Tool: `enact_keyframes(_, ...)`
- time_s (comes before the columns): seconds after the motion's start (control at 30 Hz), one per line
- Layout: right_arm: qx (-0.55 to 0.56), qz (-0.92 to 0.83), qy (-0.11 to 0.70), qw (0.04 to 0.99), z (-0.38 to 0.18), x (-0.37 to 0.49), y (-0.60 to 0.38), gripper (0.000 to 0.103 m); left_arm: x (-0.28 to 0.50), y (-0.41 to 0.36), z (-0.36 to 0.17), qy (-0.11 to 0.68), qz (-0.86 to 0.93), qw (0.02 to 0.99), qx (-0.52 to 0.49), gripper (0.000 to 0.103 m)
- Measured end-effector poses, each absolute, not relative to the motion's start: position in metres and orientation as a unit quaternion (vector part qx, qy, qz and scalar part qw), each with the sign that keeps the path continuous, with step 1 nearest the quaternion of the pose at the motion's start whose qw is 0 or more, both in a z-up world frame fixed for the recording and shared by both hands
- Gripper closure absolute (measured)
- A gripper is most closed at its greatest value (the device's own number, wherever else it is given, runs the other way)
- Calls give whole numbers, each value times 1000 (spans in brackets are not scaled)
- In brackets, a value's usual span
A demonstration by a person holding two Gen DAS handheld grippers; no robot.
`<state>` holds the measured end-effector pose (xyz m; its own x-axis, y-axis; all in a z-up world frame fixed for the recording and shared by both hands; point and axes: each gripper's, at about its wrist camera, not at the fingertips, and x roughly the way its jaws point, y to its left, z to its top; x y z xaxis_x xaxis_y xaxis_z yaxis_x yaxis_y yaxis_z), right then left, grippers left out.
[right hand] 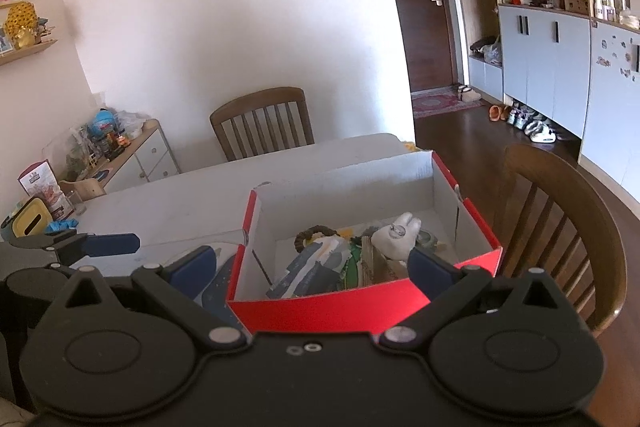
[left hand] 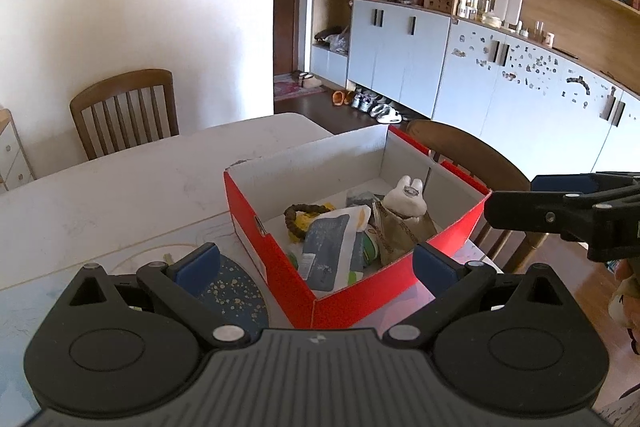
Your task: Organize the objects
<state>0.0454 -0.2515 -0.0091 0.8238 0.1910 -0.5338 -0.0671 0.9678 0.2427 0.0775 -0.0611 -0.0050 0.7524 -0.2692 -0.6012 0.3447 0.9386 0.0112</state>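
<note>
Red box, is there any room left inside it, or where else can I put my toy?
The red box has bare floor only at its far end, beyond the white bunny. Its near half is crowded with the blue-and-white packet, brown ring and paper bag. The white table is bare between the box and the wooden chair.

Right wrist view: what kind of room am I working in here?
Most likely a home dining area that opens onto the entryway. A table with wooden chairs holds the red box, and beyond it an entrance door stands beside cabinets with shoes lined up underneath.
</note>
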Motion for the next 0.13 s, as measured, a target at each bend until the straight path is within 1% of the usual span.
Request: enact_keyframes(0.13, 108, 65, 290, 949, -10, 46, -251, 1, 78, -60, -6, 310, -163, 935, 60, 0)
